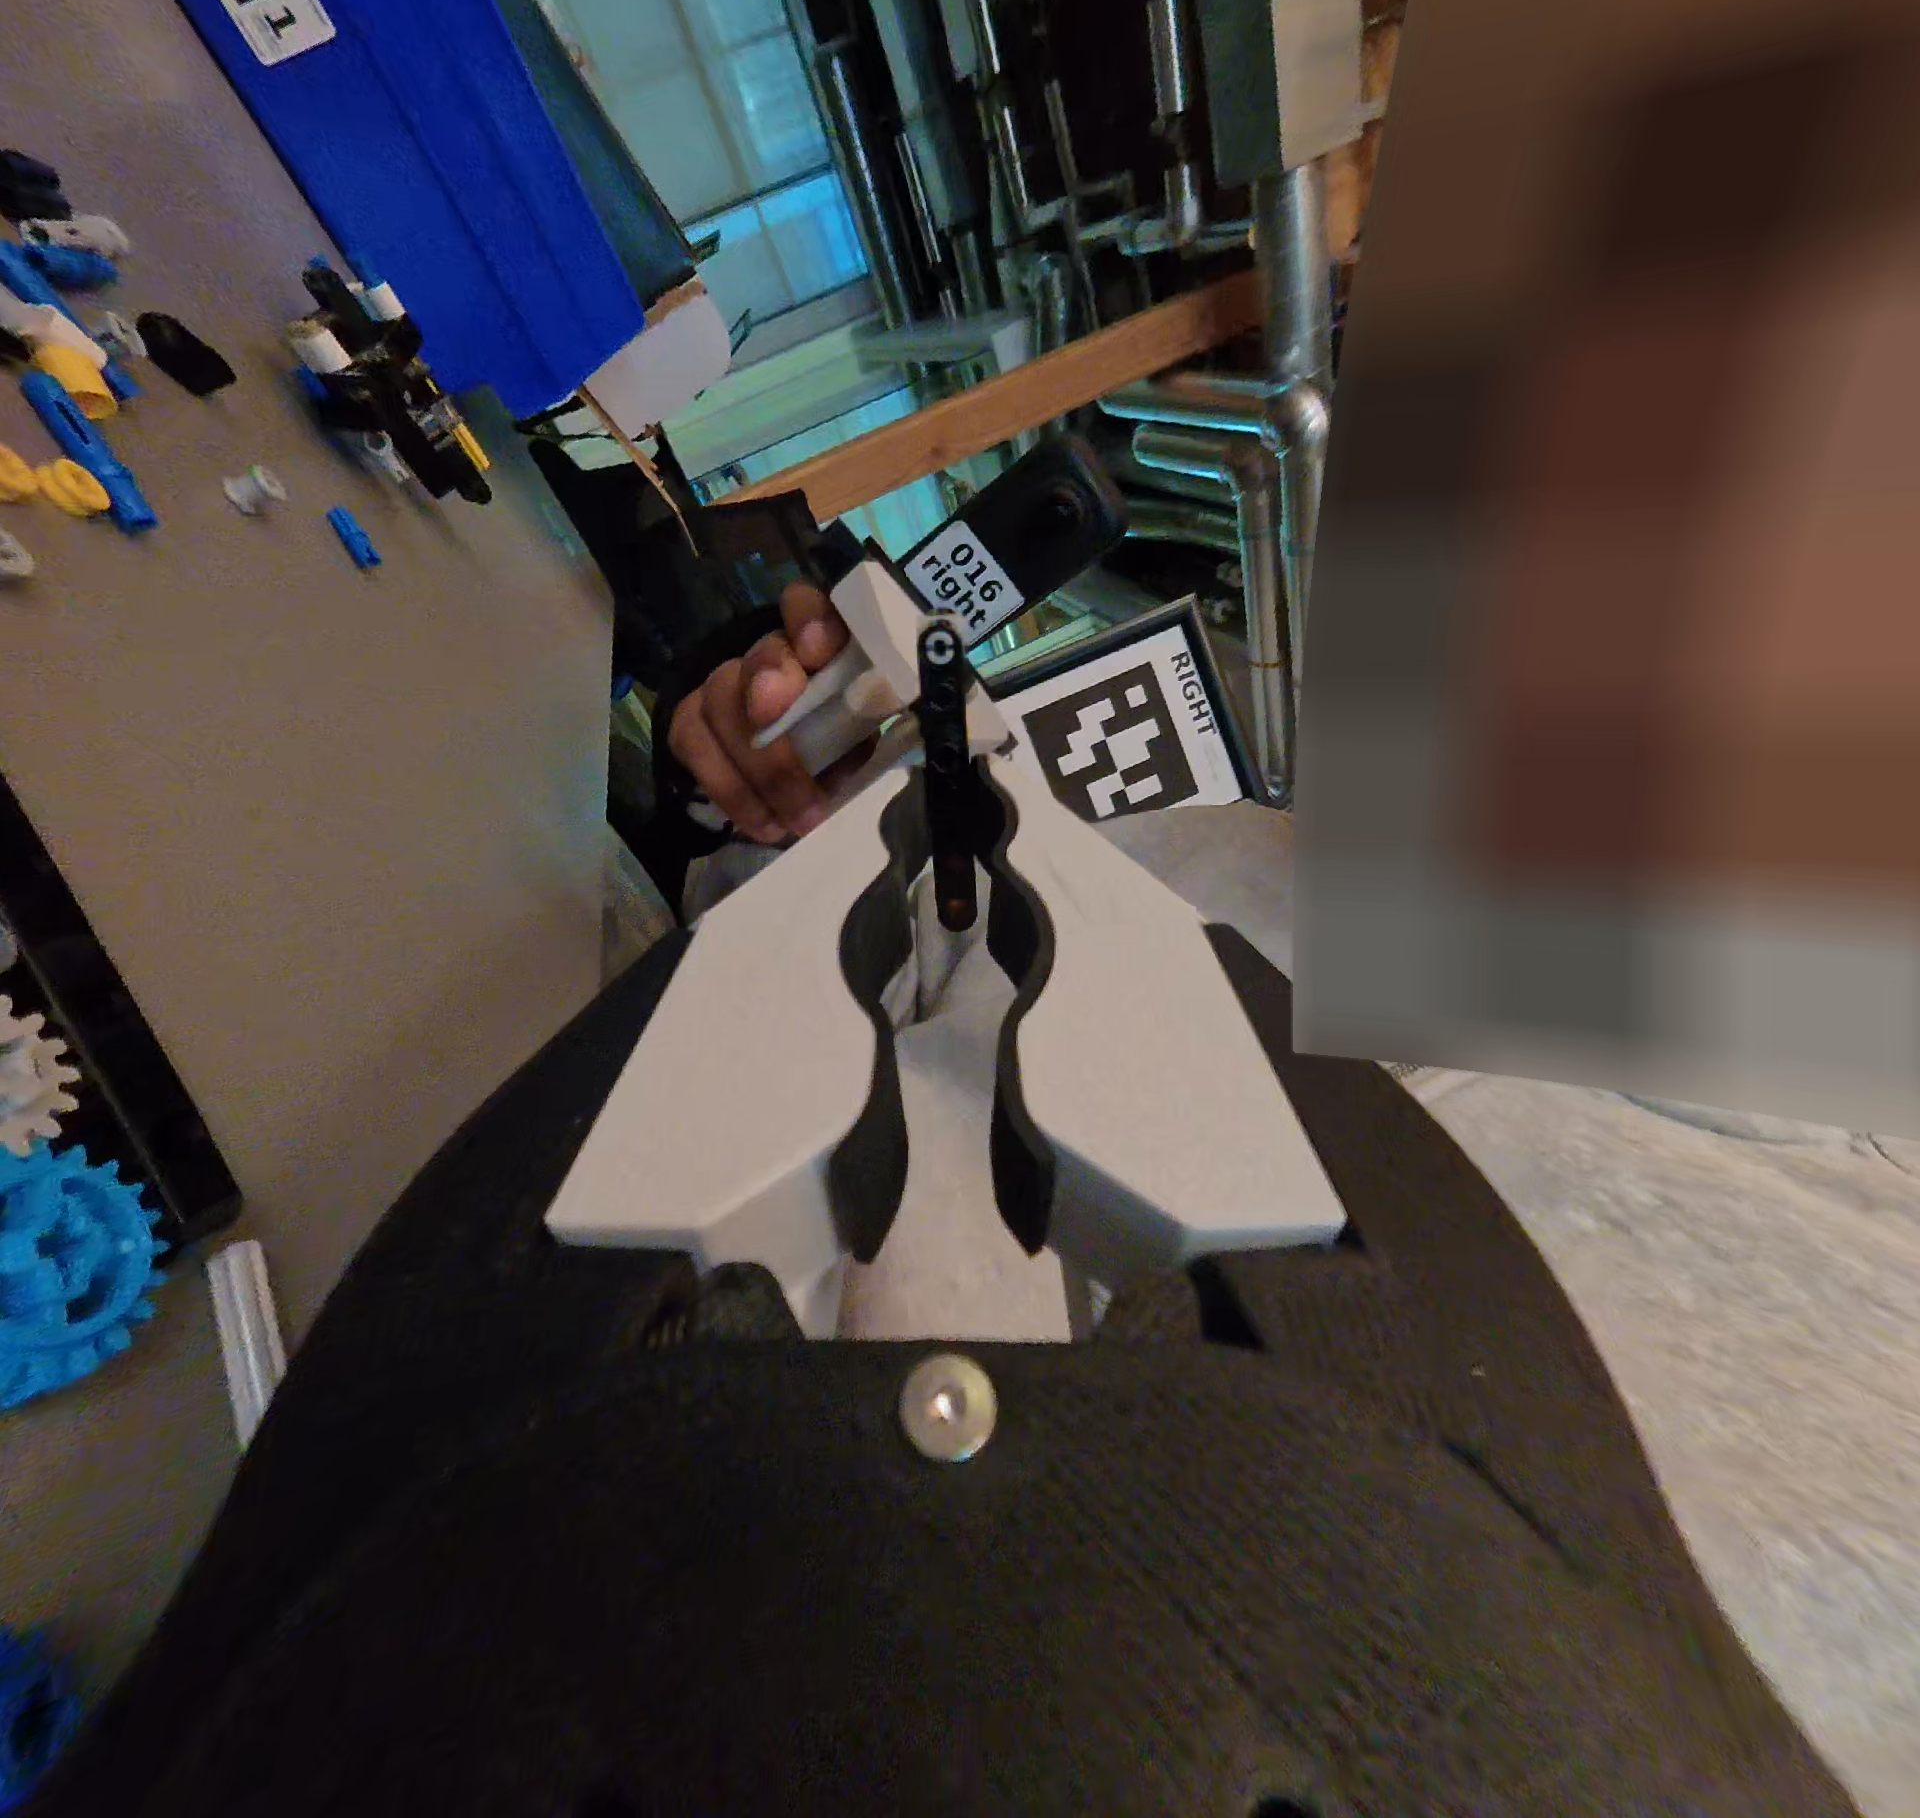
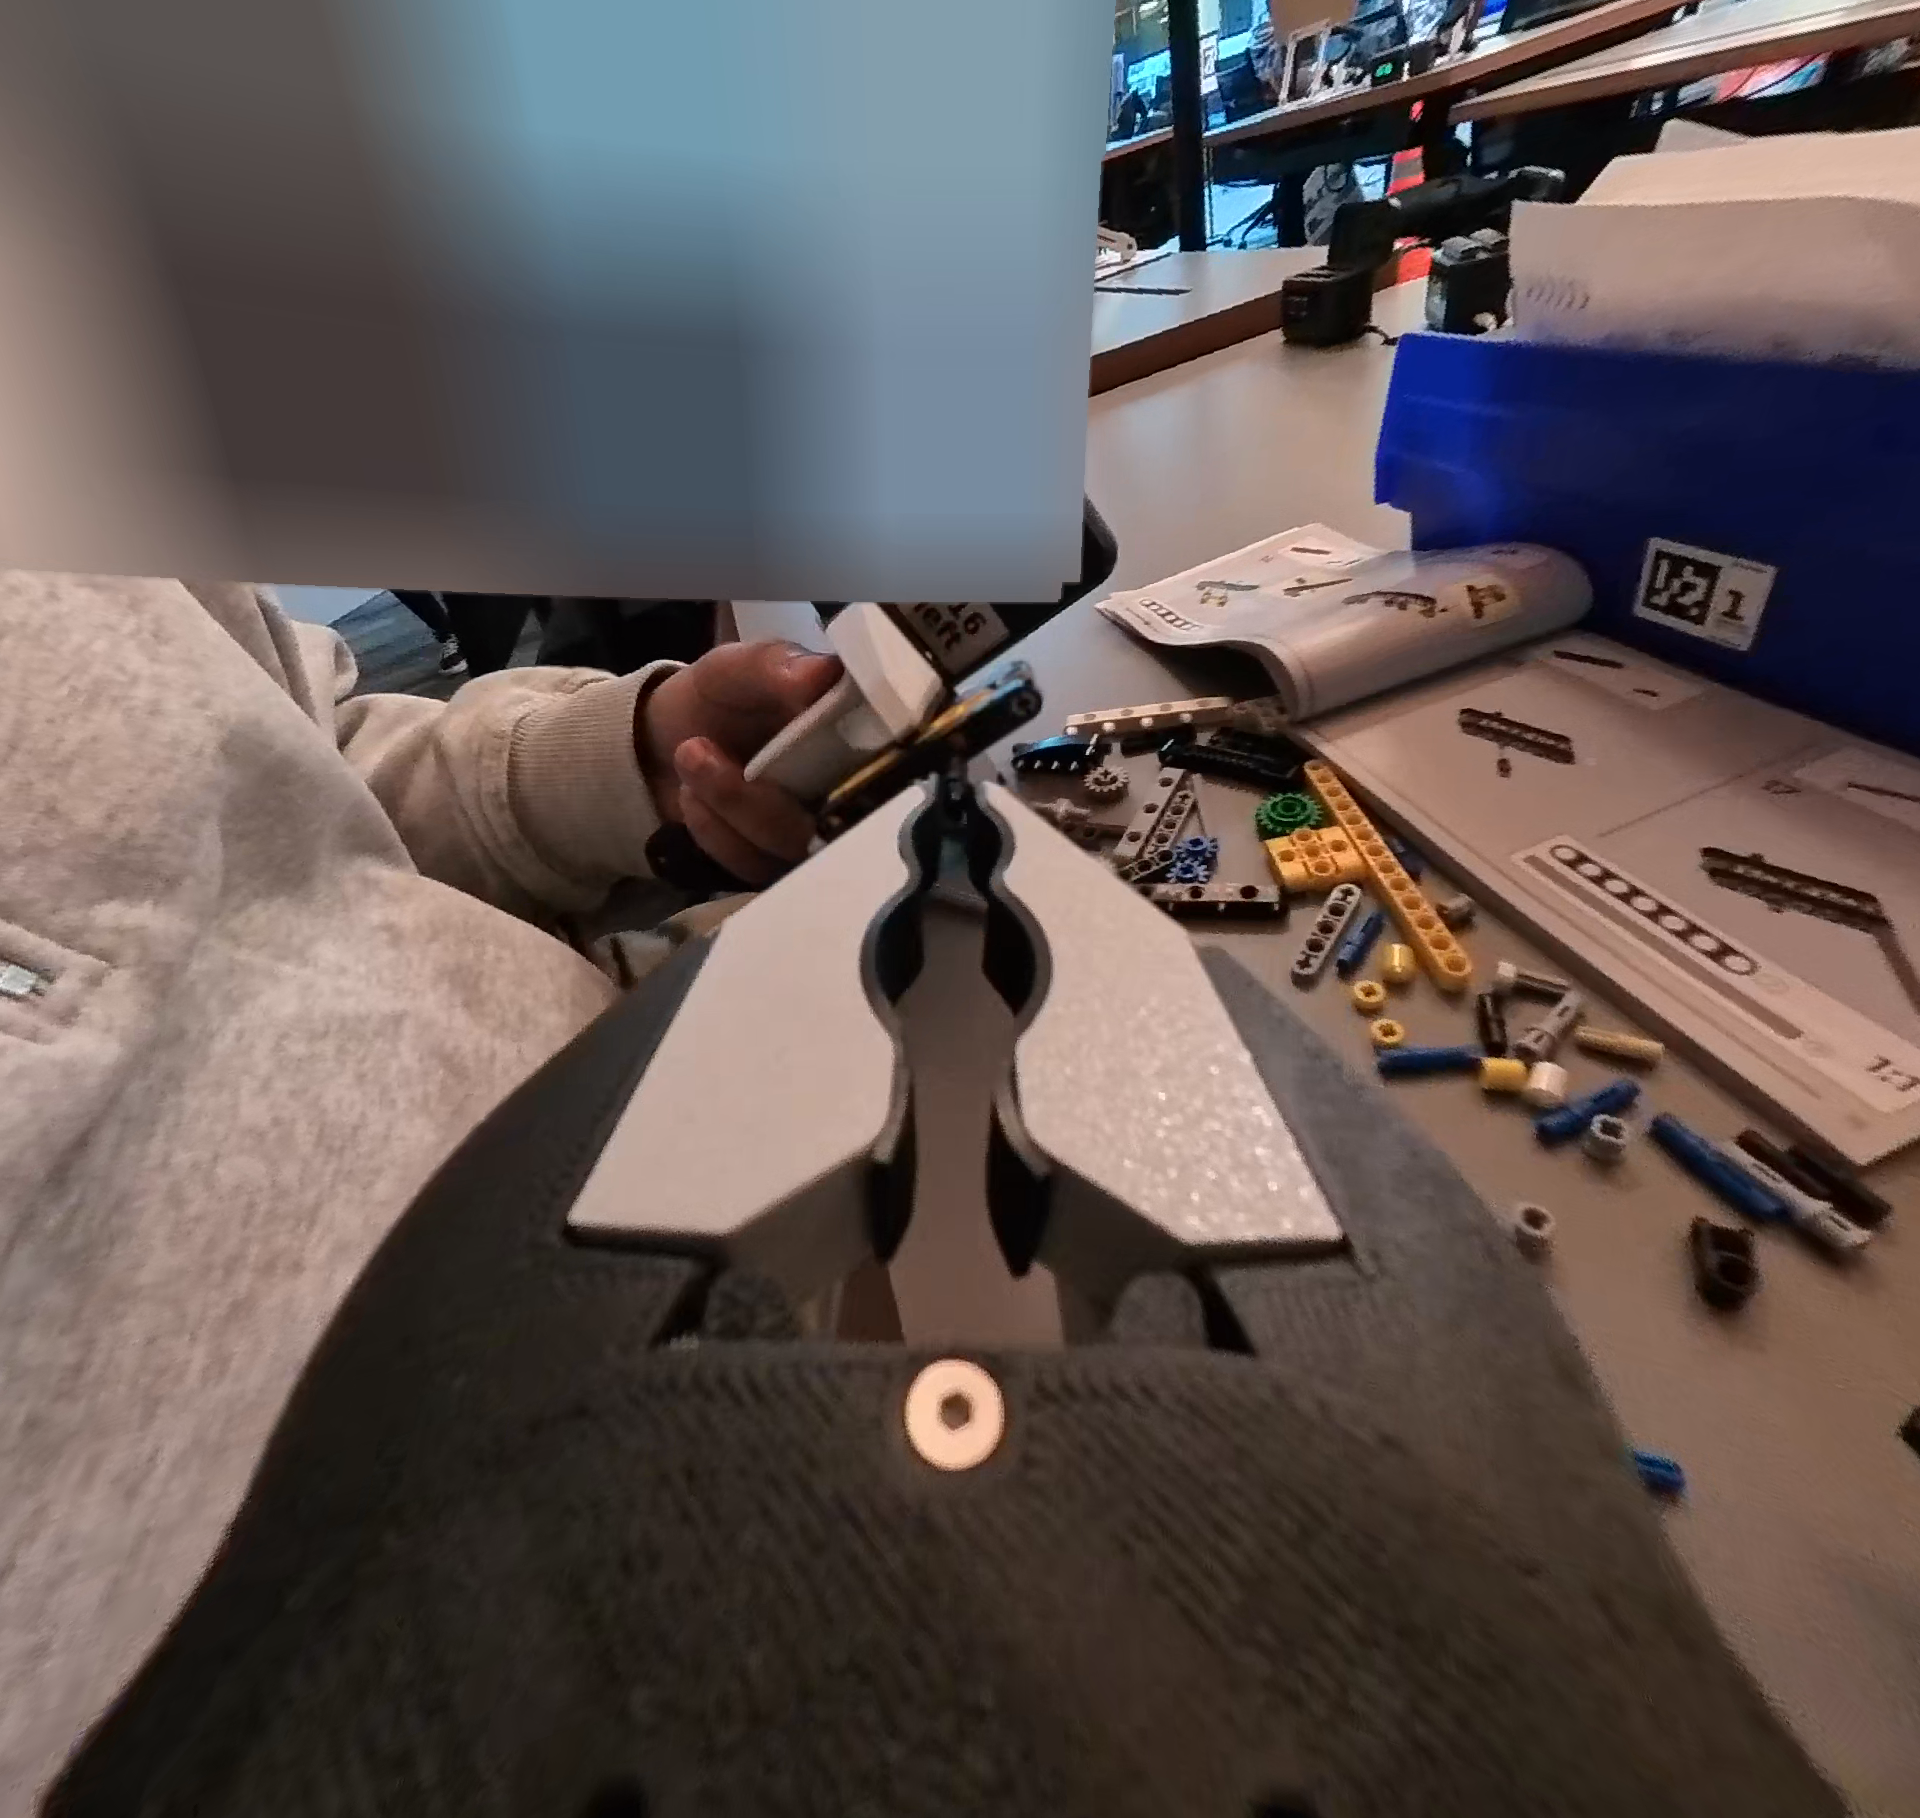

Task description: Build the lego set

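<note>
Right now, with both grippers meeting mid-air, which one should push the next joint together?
Right, probably. The right gripper pinches a small dark piece right at the black beam; the left gripper clamps that beam, so it should steady.

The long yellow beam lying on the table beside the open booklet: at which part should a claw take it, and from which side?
Probably from above, closing across its narrow width toward the end nearer the camera. The long yellow beam lies flat on the table, so only its two long edges can be pinched. A green gear crowds its far end.
</note>
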Demonstrator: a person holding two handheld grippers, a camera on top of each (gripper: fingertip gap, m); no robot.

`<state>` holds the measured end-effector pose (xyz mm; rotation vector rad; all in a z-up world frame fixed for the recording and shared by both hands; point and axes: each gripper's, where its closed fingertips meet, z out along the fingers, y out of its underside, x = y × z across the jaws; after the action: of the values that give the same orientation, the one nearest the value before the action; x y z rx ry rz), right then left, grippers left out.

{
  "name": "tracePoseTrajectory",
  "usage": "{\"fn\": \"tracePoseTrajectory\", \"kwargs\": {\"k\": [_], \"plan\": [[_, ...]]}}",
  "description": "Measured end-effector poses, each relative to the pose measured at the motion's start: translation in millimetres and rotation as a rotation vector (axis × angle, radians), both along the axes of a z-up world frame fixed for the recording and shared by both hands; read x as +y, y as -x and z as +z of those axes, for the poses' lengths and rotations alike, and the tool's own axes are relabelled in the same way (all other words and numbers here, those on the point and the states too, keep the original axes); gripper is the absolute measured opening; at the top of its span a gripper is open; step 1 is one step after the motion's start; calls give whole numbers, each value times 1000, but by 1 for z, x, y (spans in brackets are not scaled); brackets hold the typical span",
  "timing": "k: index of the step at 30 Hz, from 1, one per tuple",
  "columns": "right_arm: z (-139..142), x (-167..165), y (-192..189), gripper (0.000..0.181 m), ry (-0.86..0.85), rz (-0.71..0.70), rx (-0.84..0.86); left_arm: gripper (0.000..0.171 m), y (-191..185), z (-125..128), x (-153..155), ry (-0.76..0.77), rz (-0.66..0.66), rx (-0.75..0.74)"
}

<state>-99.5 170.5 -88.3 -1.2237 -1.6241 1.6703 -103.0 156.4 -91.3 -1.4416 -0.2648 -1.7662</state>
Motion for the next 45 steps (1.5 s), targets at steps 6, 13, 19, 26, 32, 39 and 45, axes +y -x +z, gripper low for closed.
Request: {"fn": "tracePoseTrajectory", "kwargs": {"k": [6,13,19,26,32,39,45], "plan": [[-6,0,0,2,-6,13,-34,9,1,-8,0,12,-3,54],[-12,-2,0,2,-22,31,-57,9,-4,-12,-2,21,-31,91],[-16,-4,1,2,-37,41,-68,8,-1,-16,0,35,-3,141],[-19,-7,1,2,-40,54,-84,9,-2,-18,1,41,9,160],[-20,-7,2,2,-50,44,-86,9,-4,-19,2,46,8,164],[-20,-5,2,2,-34,38,-88,9,-6,-18,1,38,-9,160],[-19,-7,2,2,-25,52,-88,8,-5,-18,1,39,-4,160]]}}
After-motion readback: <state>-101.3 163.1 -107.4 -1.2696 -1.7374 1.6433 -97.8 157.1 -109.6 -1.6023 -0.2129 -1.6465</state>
